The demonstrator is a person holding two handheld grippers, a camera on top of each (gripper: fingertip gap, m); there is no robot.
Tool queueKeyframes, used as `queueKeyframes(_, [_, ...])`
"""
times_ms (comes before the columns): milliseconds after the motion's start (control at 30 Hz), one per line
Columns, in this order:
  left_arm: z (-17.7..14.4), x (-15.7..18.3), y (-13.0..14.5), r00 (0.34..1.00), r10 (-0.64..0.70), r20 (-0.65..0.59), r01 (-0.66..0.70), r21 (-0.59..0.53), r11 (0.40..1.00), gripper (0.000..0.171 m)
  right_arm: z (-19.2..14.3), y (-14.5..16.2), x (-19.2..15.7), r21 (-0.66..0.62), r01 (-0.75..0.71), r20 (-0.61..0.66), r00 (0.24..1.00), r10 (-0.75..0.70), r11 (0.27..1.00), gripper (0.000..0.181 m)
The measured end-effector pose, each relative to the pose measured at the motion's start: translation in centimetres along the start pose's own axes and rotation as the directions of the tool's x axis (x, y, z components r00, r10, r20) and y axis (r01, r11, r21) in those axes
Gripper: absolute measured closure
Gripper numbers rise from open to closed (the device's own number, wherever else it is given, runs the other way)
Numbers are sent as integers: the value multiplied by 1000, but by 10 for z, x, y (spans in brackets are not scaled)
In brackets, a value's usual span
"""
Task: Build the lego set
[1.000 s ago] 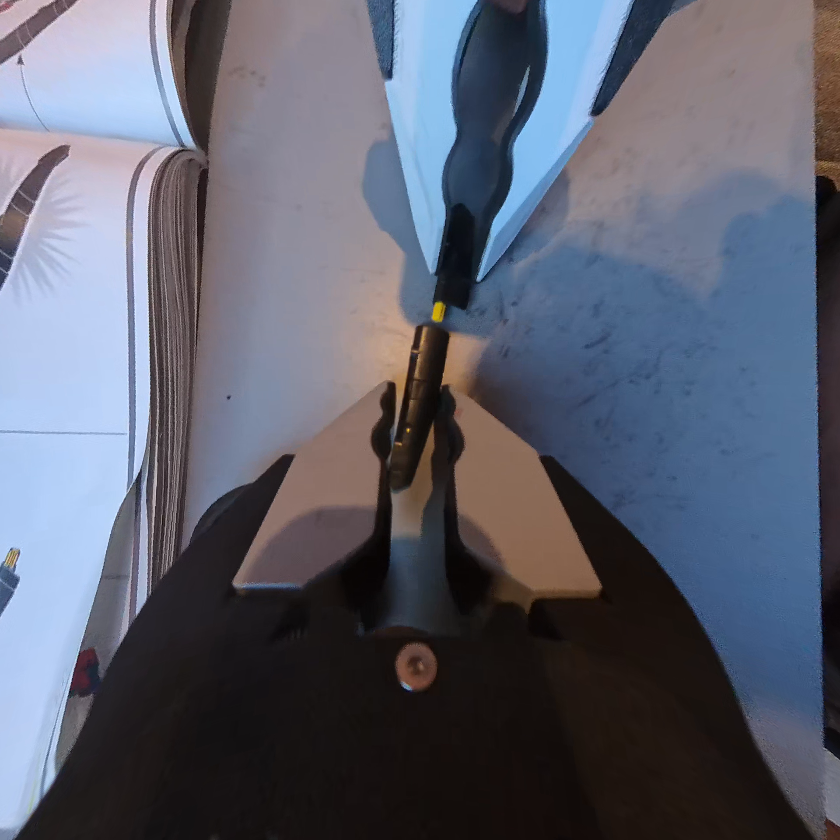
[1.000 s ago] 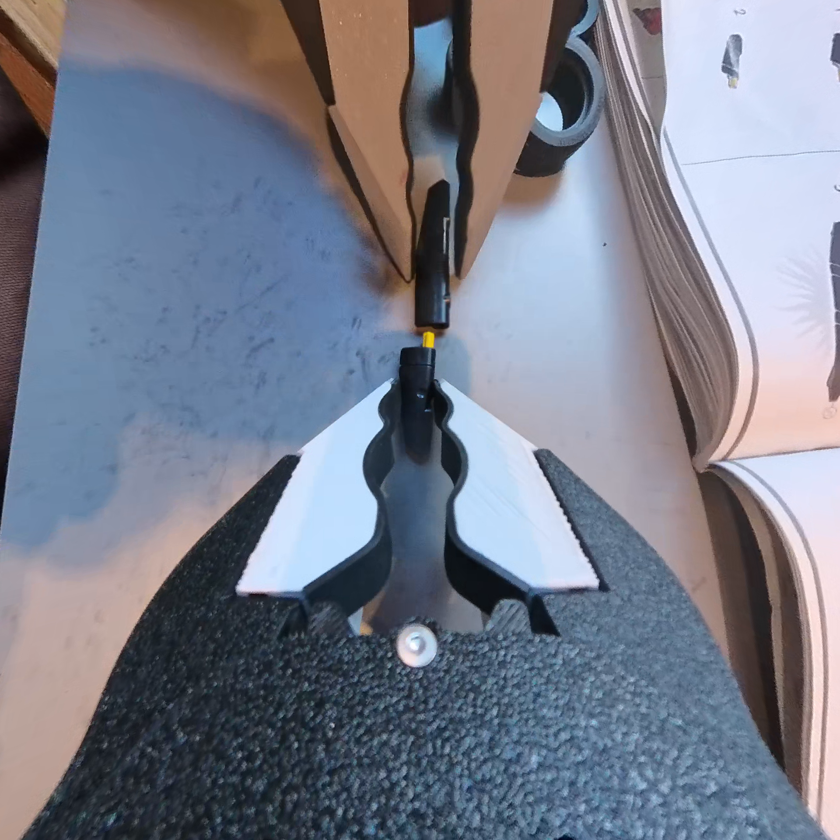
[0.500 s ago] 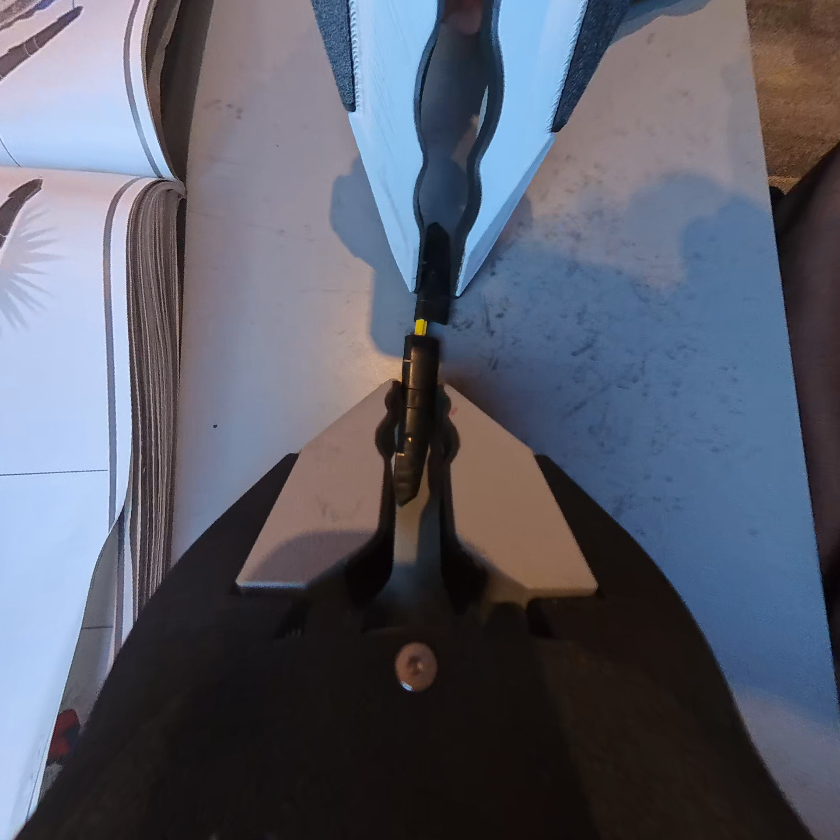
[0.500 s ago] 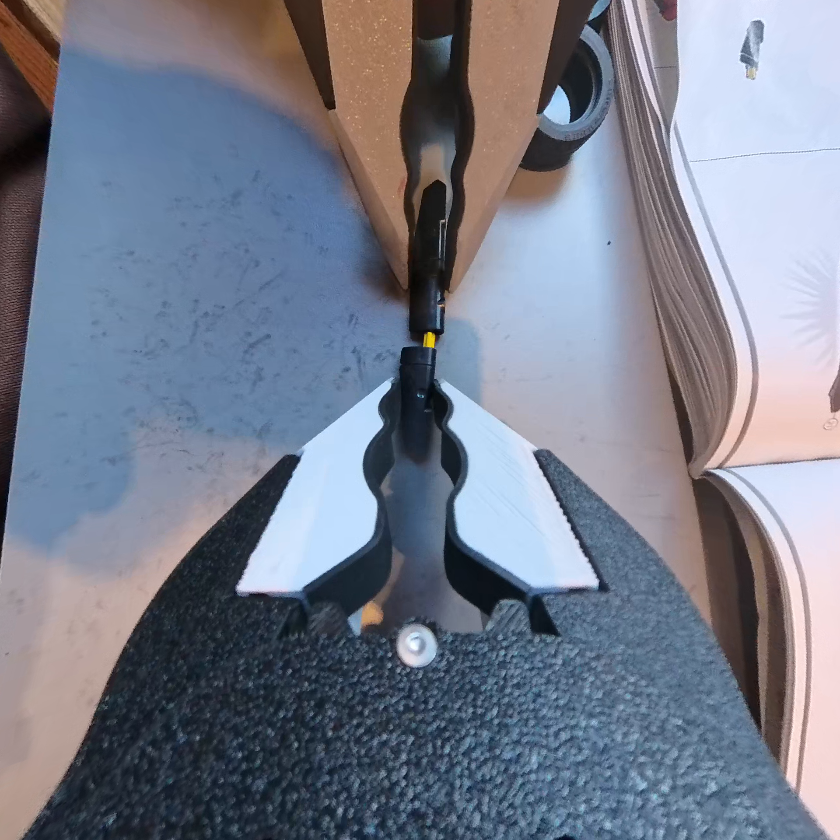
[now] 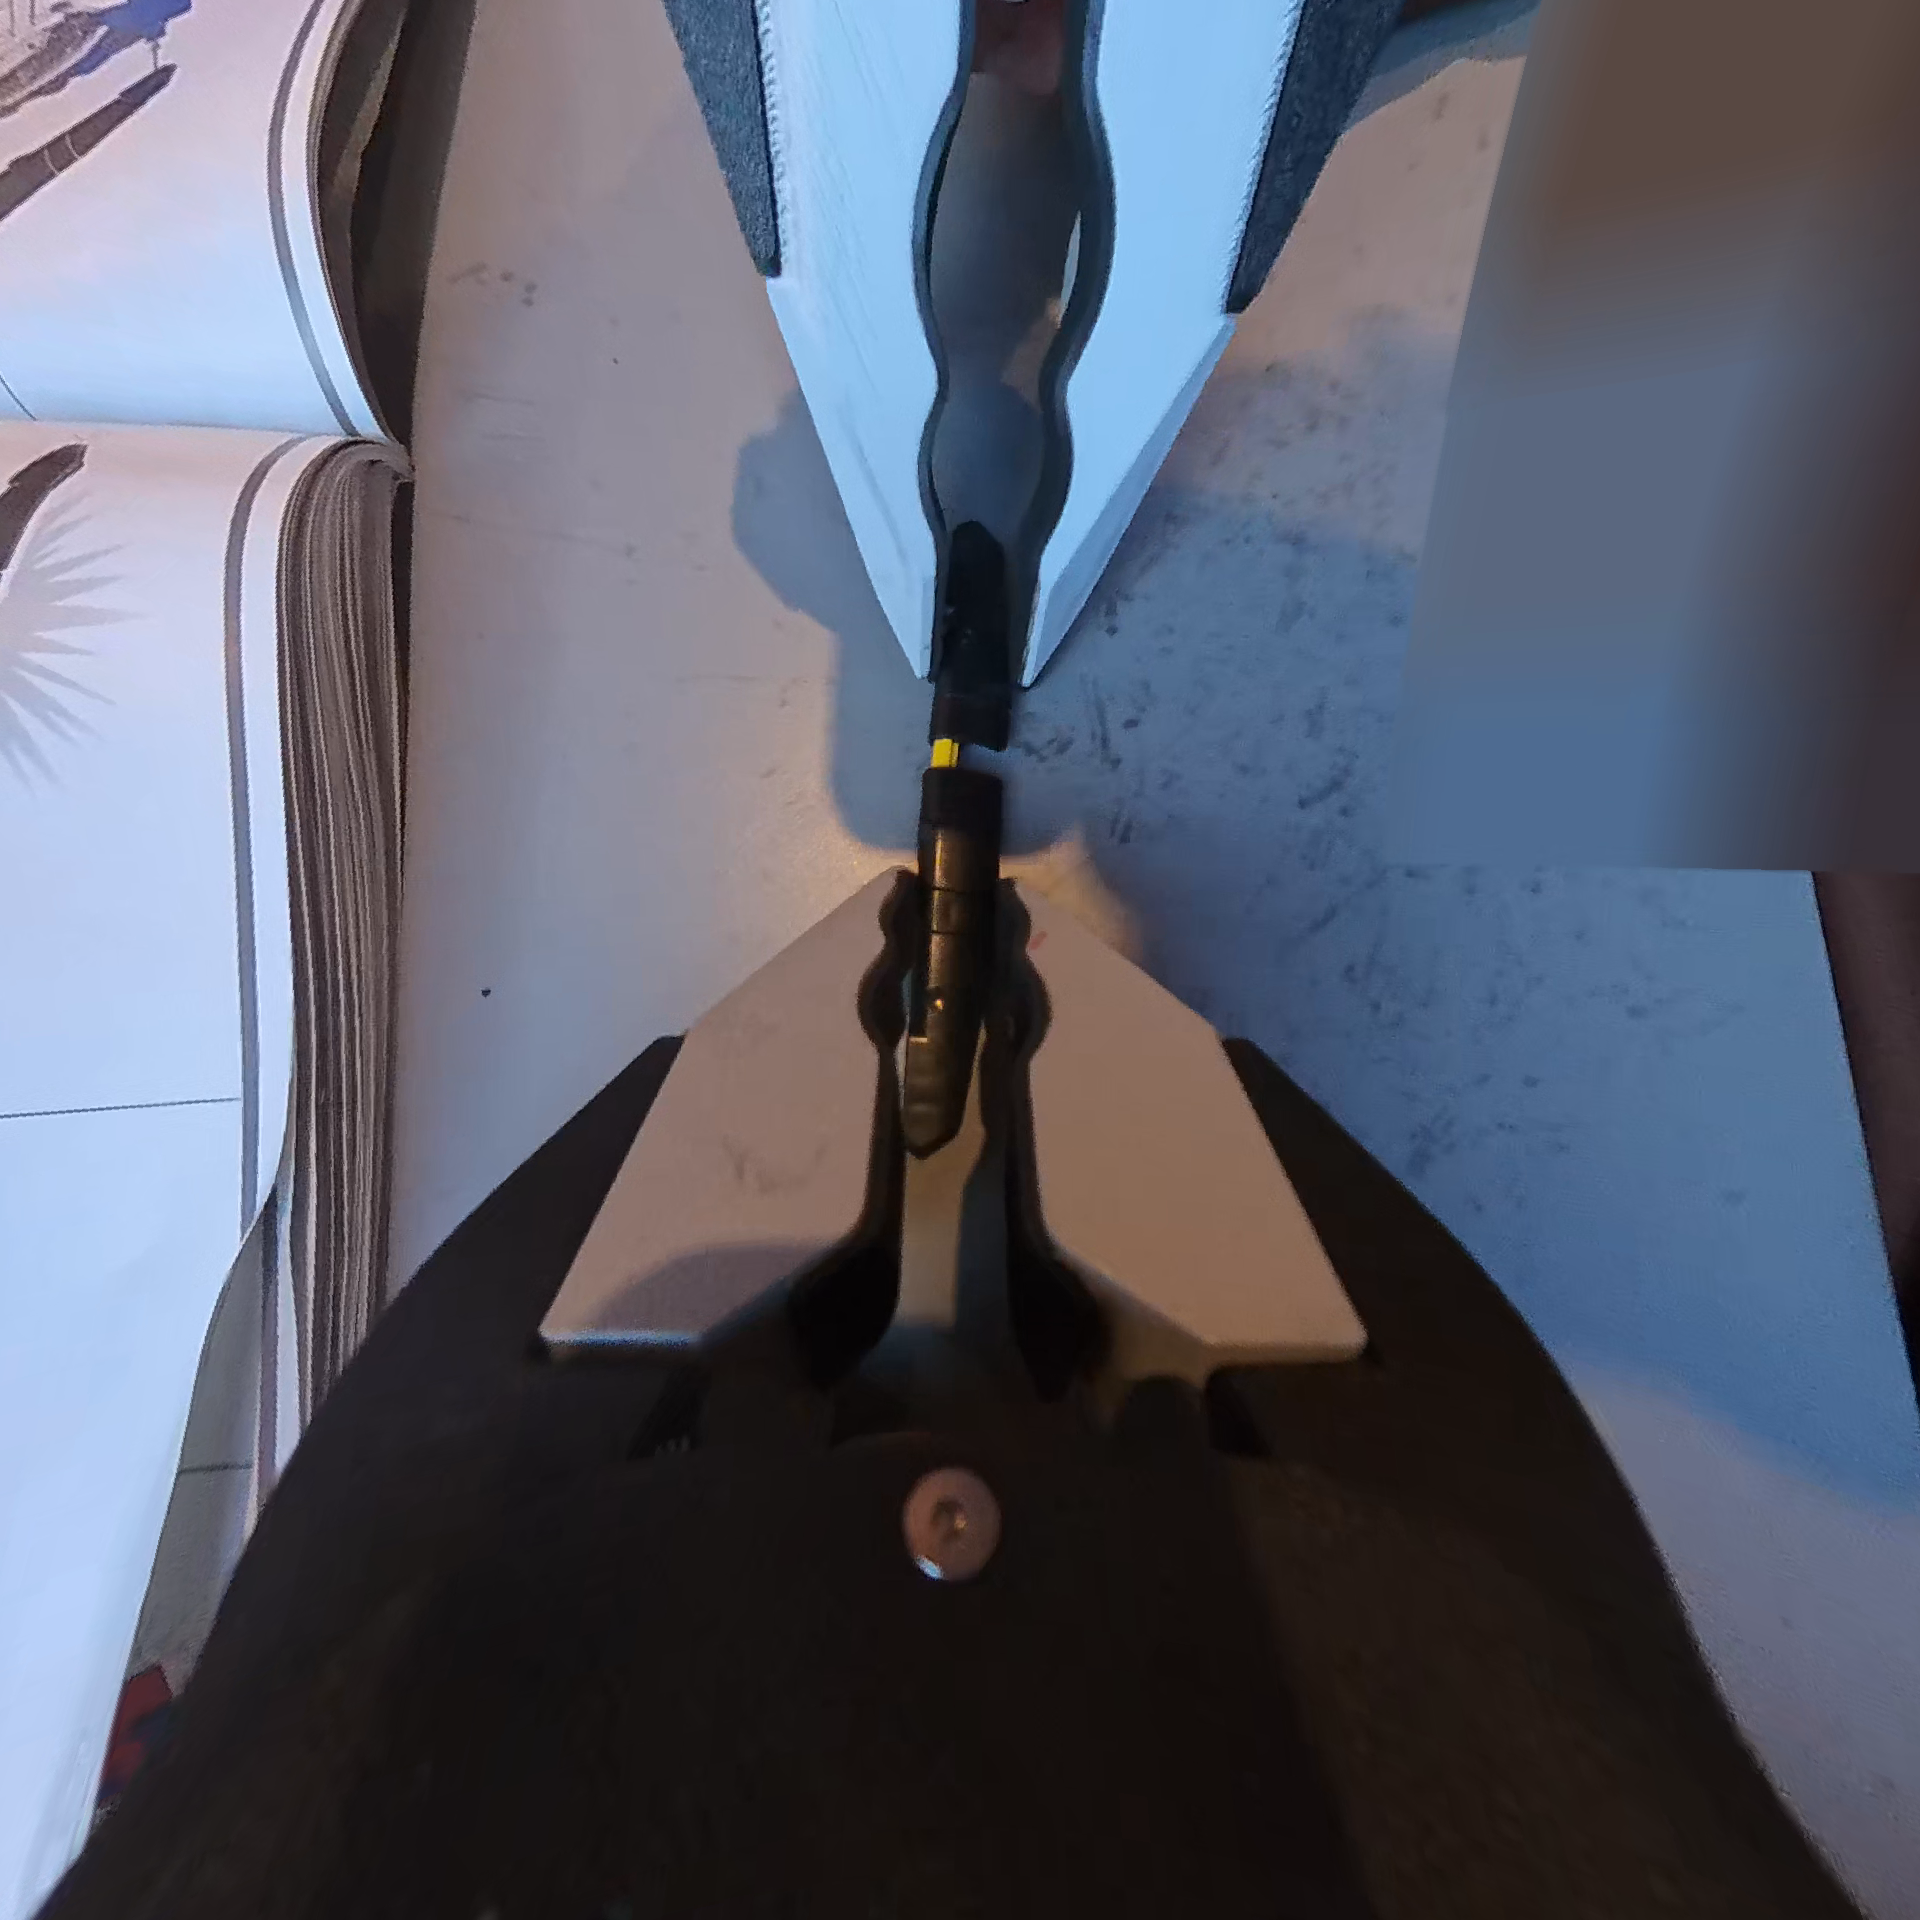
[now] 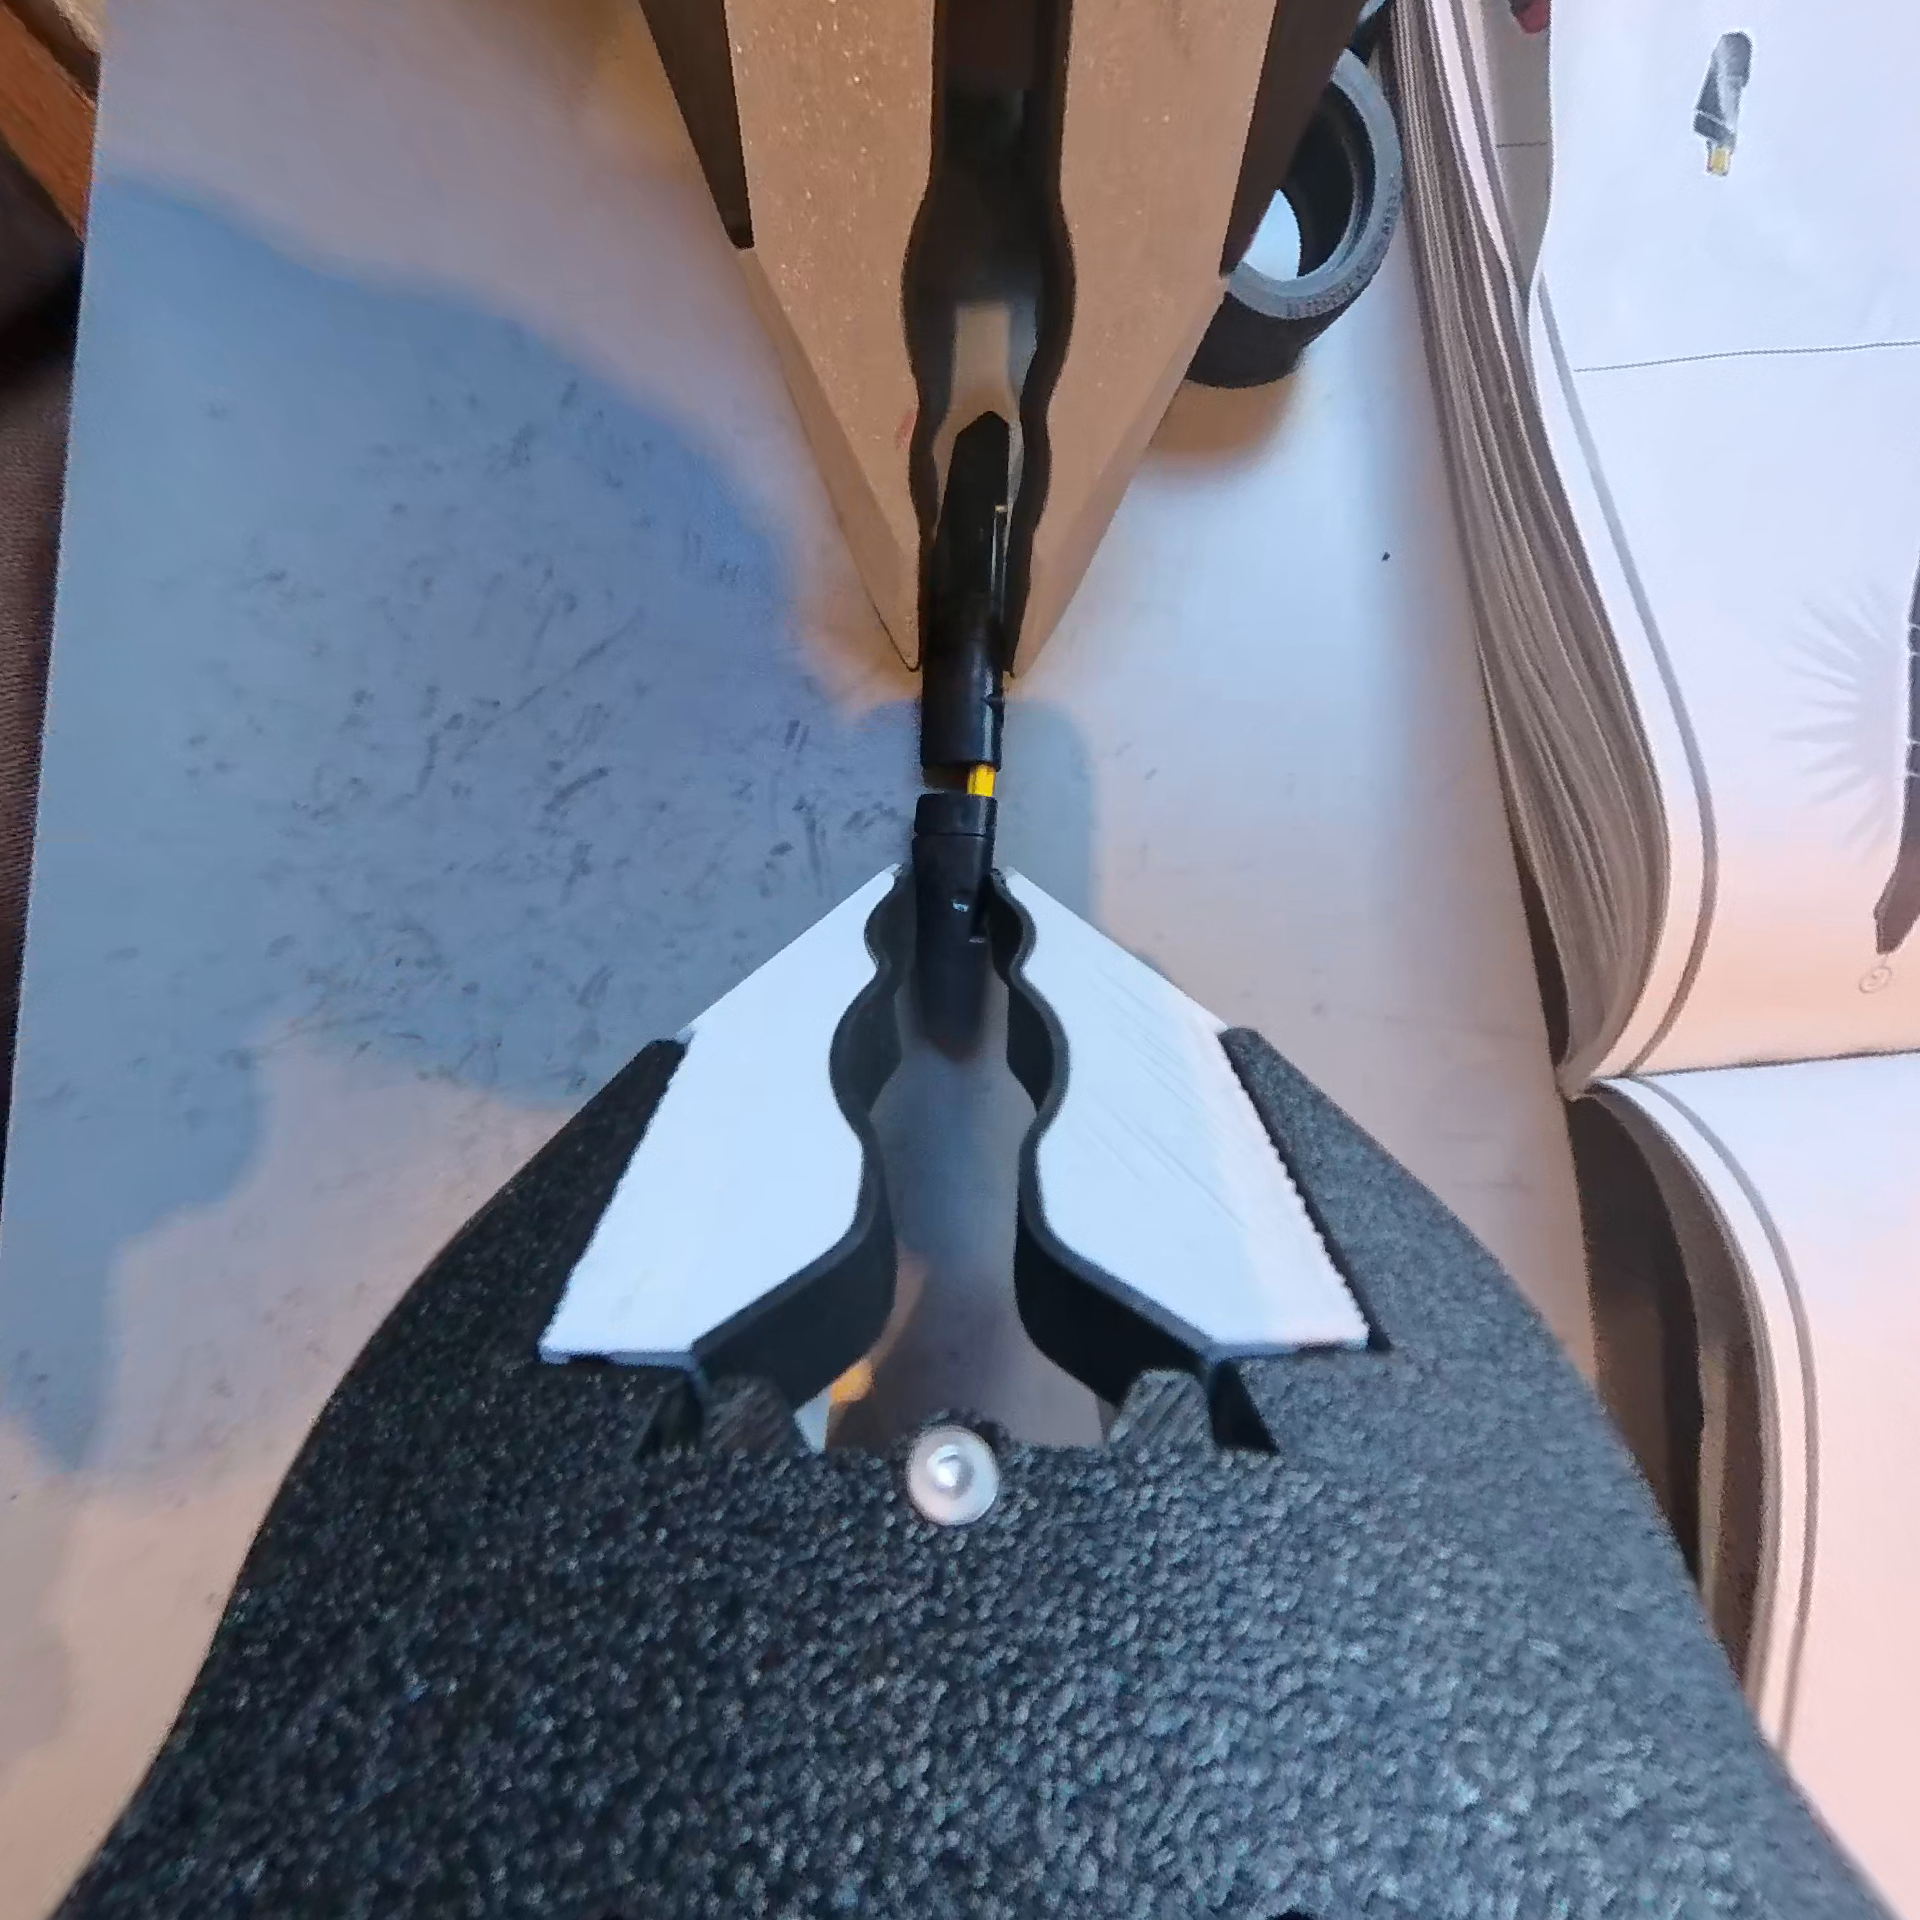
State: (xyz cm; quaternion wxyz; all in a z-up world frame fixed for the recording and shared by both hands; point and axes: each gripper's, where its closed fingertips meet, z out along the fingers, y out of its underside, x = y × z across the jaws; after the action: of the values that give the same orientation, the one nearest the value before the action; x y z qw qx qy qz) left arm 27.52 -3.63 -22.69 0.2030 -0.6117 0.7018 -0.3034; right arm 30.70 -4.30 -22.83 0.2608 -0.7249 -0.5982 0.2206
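Note:
My left gripper is shut on a black tube-shaped lego piece that sticks out past its tips. My right gripper is shut on a black lego piece with a yellow pin at its front end. The two grippers face each other tip to tip, low over the white table. The yellow pin meets the open end of the tube; a short length of yellow shows between the two black pieces. How deep the pin sits is hidden.
An open instruction booklet lies along the left in the left wrist view and along the right in the right wrist view. A black tyre stands behind the left gripper, beside the booklet. The table's edge is at the right. The left gripper's tips are roughly 4 cm from the right gripper's.
The two grippers have come closer together. One second ago the yellow pin stood just short of the tube; now it touches the tube's end.

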Motion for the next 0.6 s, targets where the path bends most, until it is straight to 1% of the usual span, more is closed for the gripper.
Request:
queueKeyframes(100, [1, 0, -1, 1000, 2, -5, -2, -10, 1000, 159, 0, 0, -1, 7, 34, -5, 999, -34, 999, 170])
queueKeyframes(233, [1, 1, -1, 1000, -4, -27, 4, 5, 1000, 160, 0, 0, -1, 18, 79, -1, 997, -79, 997, 170])
queueKeyframes(333, [2, 2, -2, 998, 37, -42, -38, -17, 999, 160, 0, 0, -2, -7, 148, 2, 989, -148, 989, 170])
queueKeyframes(433, [5, 3, -5, 995, 86, -59, -90, -56, 994, 160, 0, -1, -2, -30, 146, 33, 989, -145, 989, 171])
queueKeyframes(600, [6, 3, -6, 995, 58, -79, -61, -43, 997, 160, 1, -1, -2, -15, 137, 36, 990, -136, 990, 170])
